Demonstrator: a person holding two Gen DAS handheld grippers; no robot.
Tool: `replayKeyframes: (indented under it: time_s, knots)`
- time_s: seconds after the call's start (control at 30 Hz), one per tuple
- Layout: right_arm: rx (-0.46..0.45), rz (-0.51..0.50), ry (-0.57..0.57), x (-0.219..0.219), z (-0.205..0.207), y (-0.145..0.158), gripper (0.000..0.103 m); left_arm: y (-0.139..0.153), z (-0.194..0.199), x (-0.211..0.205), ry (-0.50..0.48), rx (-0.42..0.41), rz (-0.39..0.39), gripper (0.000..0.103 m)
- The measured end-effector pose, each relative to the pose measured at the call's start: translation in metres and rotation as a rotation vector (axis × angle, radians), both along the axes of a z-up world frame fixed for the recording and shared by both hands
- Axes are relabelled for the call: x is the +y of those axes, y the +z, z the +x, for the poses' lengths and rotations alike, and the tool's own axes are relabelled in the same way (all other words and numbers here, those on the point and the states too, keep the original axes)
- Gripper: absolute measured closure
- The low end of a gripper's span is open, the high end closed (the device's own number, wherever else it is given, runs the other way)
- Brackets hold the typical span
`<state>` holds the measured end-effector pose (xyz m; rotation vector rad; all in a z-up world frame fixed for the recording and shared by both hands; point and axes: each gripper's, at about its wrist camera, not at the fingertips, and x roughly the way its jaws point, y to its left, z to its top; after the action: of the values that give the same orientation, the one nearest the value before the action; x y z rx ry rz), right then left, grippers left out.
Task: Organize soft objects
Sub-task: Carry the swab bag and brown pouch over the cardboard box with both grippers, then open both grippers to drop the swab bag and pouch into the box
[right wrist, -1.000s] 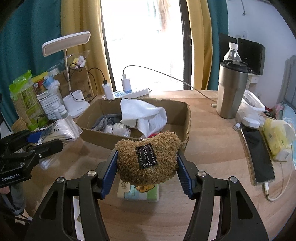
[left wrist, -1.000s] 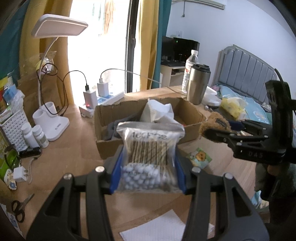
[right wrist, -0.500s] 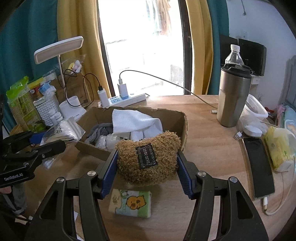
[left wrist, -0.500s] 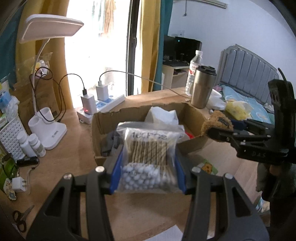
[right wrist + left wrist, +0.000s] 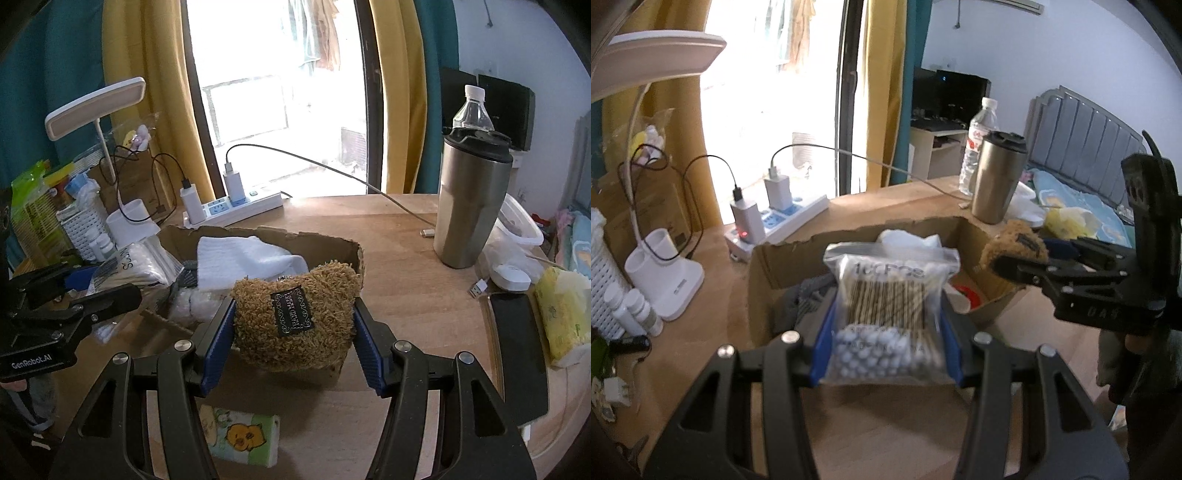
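Now, both loads sit closer to the box than a second ago.
Left gripper [image 5: 886, 349]: jaws part-way apart, blue pads pinching the sides of the cotton swab bag [image 5: 888, 310] — a clear zip bag, swab heads bunched at its lower end.
Right gripper [image 5: 293, 345]: jaws set a little wider, pressed into both flanks of the fuzzy brown pouch [image 5: 297, 319], its black label facing the camera.
Change, left view: the cardboard box [image 5: 768, 266] has grown larger and slid down toward the centre of the frame; the bag now overlaps the box's open top, where a second ago it hung short of the near wall.
Change, right view: the box has drifted from the centre toward the lower left, and the pouch now covers its near right corner; the duck-print tissue pack [image 5: 240, 435] has dropped to the bottom edge.
Grip: unchanged on both sides — nothing has slipped.
Box contents: a white folded cloth [image 5: 243, 260] and grey fabric, left of centre in the right view.
Meaning for the task: probably the carry is nearly over; release into the box looks like the next step, the bag slightly ahead of the pouch.
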<state>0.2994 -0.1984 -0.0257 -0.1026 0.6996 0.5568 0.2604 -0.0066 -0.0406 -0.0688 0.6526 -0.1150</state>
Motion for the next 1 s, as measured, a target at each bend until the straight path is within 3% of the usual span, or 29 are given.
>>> replayKeyframes:
  time_s: [0.73, 1.0]
  knots:
    - [0.017, 0.007, 0.002, 0.012, 0.043, -0.009, 0.040, -0.017, 0.065, -0.005, -0.034, 0.044, -0.010, 0.053]
    - [0.034, -0.001, 0.006, 0.015, 0.048, -0.017, 0.039, -0.038, 0.080, -0.016, -0.072, 0.115, -0.016, 0.052]
